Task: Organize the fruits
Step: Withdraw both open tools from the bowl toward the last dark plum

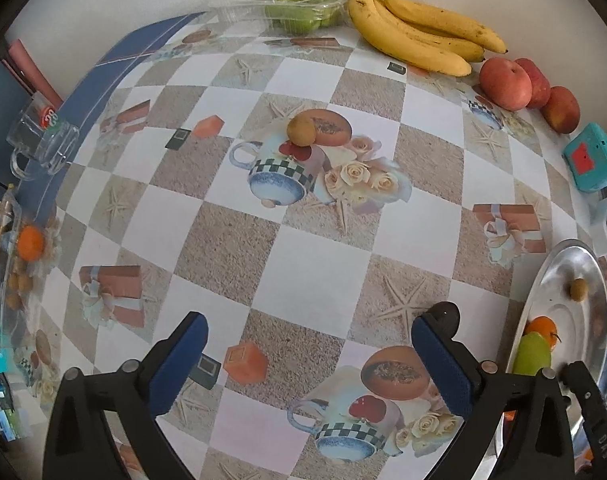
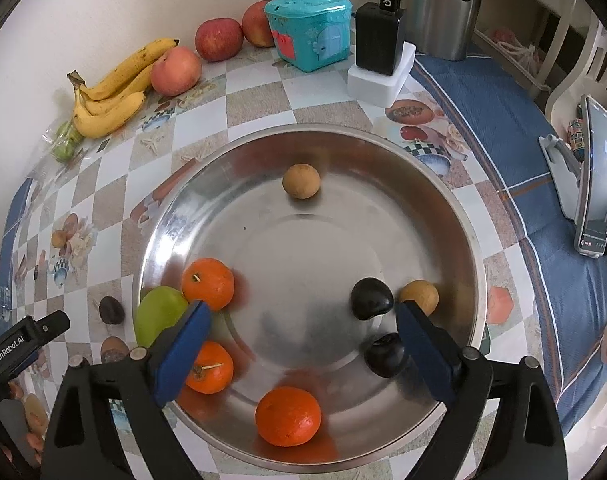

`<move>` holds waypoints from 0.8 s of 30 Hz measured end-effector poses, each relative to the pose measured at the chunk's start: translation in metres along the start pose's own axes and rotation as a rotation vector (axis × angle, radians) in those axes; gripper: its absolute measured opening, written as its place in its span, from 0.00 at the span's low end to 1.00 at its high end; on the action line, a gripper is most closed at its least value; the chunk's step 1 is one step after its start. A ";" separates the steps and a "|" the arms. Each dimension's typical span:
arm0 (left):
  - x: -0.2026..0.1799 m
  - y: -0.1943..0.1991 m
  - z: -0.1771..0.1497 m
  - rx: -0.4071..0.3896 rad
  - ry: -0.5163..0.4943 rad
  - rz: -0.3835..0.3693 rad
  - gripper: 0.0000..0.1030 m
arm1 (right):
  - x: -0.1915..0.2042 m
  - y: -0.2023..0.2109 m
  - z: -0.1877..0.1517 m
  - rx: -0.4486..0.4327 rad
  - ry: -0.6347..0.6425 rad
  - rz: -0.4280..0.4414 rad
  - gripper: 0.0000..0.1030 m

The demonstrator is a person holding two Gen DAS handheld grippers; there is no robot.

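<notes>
Left of the round steel tray (image 2: pixel 443 216), a small tan-brown round fruit (image 1: pixel 301 130) sits alone on the checkered bench (image 1: pixel 303 264). The left gripper (image 1: pixel 309 356) hovers spread wide, empty. Over the tray's oranges (image 2: pixel 208 283), the right gripper (image 2: pixel 303 344) gapes empty.

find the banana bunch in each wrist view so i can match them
Left wrist: the banana bunch lies at top right, against the wall, left of the red apples.
Right wrist: the banana bunch lies at upper left, against the wall.
Shared landmark: the teal box, just past the apples in both views.
</notes>
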State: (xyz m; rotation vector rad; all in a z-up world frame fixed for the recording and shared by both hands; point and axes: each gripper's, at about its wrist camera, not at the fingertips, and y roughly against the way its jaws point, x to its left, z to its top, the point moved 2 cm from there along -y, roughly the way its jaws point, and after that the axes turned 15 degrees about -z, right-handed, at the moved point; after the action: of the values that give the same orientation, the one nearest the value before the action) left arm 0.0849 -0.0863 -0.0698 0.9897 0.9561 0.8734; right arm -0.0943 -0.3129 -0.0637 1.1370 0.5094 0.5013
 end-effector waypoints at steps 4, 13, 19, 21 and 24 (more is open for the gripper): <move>0.001 0.000 0.001 -0.001 -0.008 -0.002 1.00 | 0.000 0.002 0.001 -0.015 -0.012 0.002 0.91; 0.007 0.022 0.012 -0.061 -0.064 0.039 1.00 | 0.015 0.011 0.003 -0.035 0.010 0.038 0.91; 0.023 0.040 0.024 -0.122 -0.138 0.131 1.00 | 0.034 0.024 0.003 -0.060 0.035 0.082 0.91; 0.032 0.045 0.026 -0.134 -0.152 0.160 1.00 | 0.041 0.027 0.003 -0.064 0.048 0.088 0.91; 0.047 0.050 0.030 -0.142 -0.137 0.170 1.00 | 0.055 0.031 0.002 -0.075 0.078 0.092 0.91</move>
State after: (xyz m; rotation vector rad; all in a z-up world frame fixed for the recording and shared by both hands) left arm 0.1209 -0.0363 -0.0264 1.0049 0.6912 0.9883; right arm -0.0536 -0.2704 -0.0405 1.0758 0.5033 0.6411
